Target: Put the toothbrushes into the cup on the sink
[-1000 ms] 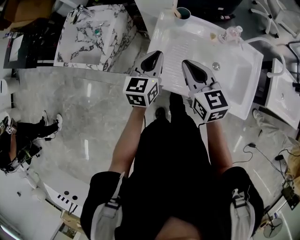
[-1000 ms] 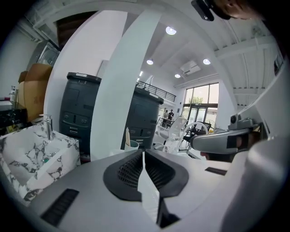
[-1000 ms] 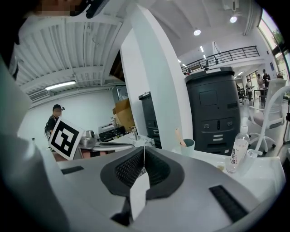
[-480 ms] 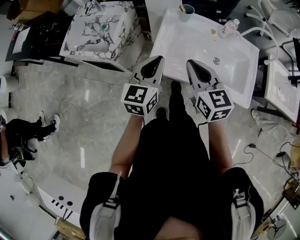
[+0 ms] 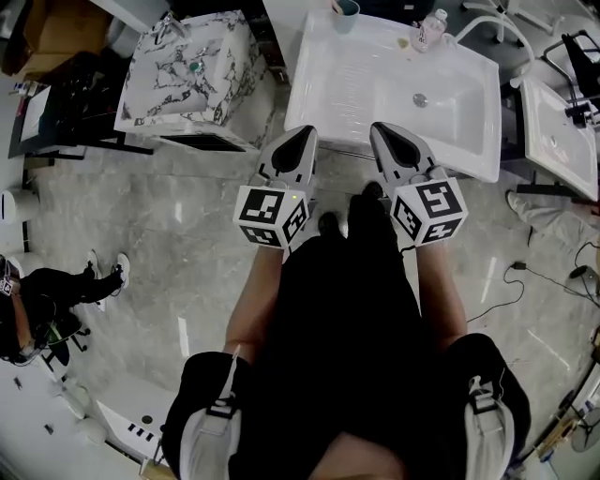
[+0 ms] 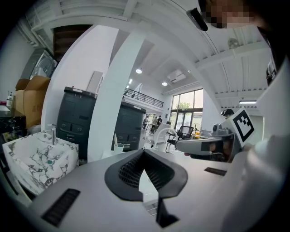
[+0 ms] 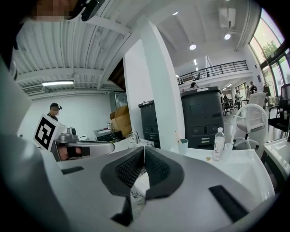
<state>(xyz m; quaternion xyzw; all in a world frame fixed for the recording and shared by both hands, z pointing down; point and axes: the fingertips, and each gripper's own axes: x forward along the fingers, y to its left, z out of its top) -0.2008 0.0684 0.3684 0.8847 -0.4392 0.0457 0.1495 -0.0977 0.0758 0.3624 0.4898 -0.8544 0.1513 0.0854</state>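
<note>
Left hand-held gripper [image 5: 304,134] and right hand-held gripper [image 5: 383,132], backed off the sink [image 5: 450,105], sit closed, empty.

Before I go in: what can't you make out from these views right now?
- No toothbrushes can be identified in any view; the sink is far off and small.
- The cup is cut off by the top edge in the head view. The pale stick in it, seen in the left gripper view, is too small to name.
- In the head view, the yellowish speck beside the bottle is too small to identify.
</note>
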